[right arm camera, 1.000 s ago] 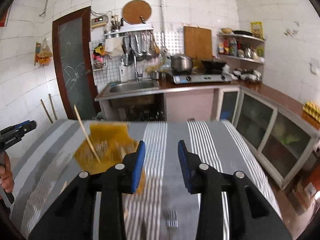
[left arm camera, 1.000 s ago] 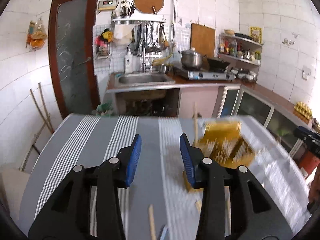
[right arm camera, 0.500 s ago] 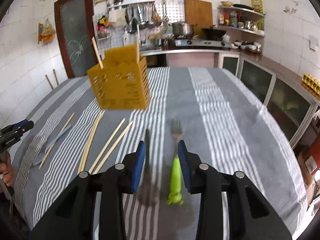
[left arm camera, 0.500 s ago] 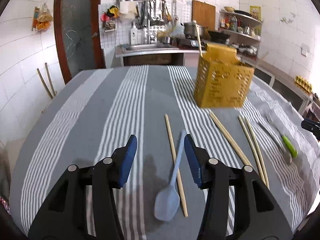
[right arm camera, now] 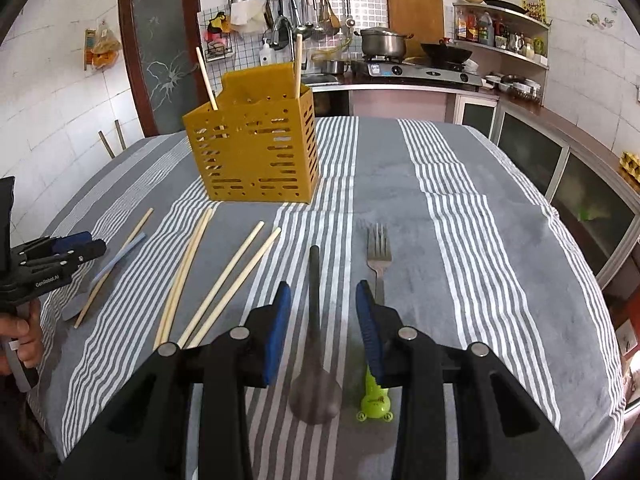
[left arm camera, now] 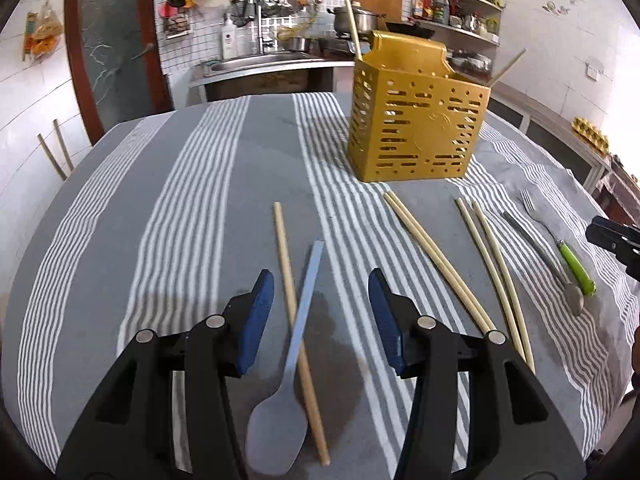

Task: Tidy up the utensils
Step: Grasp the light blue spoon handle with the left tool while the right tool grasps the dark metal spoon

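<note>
Left wrist view: my left gripper [left arm camera: 321, 312] sat low over the table with jaws apart and nothing pinched. The blue spoon [left arm camera: 288, 376] and a single chopstick [left arm camera: 298, 322] lay crossed in the gap, spoon handle on top, bowl nearest me. To do this pick well I judged I should grab the spoon handle above the crossing, so the pads wouldn't drag the chopstick along.

My right gripper [right arm camera: 323, 322] was also low, jaws narrower but still clear of anything. The grey spoon [right arm camera: 315, 344] ran straight up the gap, and the green-handled fork [right arm camera: 378, 300] lay just beside the right pad. Risk as I saw it: that pad clips the fork on closing. Shifting slightly left first looked safer.

Further out, one chopstick pair [right arm camera: 230, 284] and a second pair [right arm camera: 184, 272] lay loose on the striped tablecloth [right arm camera: 460, 240].

Farthest, the yellow utensil holder [right arm camera: 256, 148] stood upright with two chopsticks [right arm camera: 207, 80] already in it. Most items were still on the cloth, so I'd call the task early. Holder looked light; I'd drop in from above rather than push against its wall.
</note>
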Demonstrator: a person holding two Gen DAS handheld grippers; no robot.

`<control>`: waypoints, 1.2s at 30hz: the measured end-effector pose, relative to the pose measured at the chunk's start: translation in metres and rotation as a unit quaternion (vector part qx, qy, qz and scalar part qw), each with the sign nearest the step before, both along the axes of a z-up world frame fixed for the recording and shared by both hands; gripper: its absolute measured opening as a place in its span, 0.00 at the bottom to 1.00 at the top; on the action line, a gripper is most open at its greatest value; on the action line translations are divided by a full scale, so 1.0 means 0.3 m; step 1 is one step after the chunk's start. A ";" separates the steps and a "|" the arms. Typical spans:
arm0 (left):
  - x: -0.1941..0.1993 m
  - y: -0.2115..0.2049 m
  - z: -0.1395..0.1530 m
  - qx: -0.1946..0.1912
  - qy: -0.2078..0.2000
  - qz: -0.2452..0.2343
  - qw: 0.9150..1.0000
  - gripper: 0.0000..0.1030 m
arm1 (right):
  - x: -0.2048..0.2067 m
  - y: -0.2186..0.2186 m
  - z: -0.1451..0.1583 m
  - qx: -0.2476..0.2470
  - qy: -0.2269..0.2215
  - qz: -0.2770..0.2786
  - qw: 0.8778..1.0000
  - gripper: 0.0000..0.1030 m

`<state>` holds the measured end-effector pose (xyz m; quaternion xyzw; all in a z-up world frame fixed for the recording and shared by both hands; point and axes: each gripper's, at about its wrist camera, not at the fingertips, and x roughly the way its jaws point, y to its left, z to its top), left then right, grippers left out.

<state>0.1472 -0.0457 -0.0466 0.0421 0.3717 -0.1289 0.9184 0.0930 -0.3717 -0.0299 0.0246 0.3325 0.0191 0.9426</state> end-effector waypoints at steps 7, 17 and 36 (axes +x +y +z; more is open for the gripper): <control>0.090 -0.021 -0.038 -0.003 0.029 -0.005 1.000 0.40 | 0.078 -0.005 -0.018 0.007 0.017 0.002 1.000 0.34; 0.186 -0.041 -0.103 -0.006 0.069 -0.014 0.997 0.27 | 0.160 0.008 -0.057 0.011 0.040 0.016 0.999 0.34; 0.246 -0.092 -0.136 0.059 0.096 0.000 0.994 0.26 | 0.336 0.076 -0.142 -0.027 0.124 0.040 0.991 0.32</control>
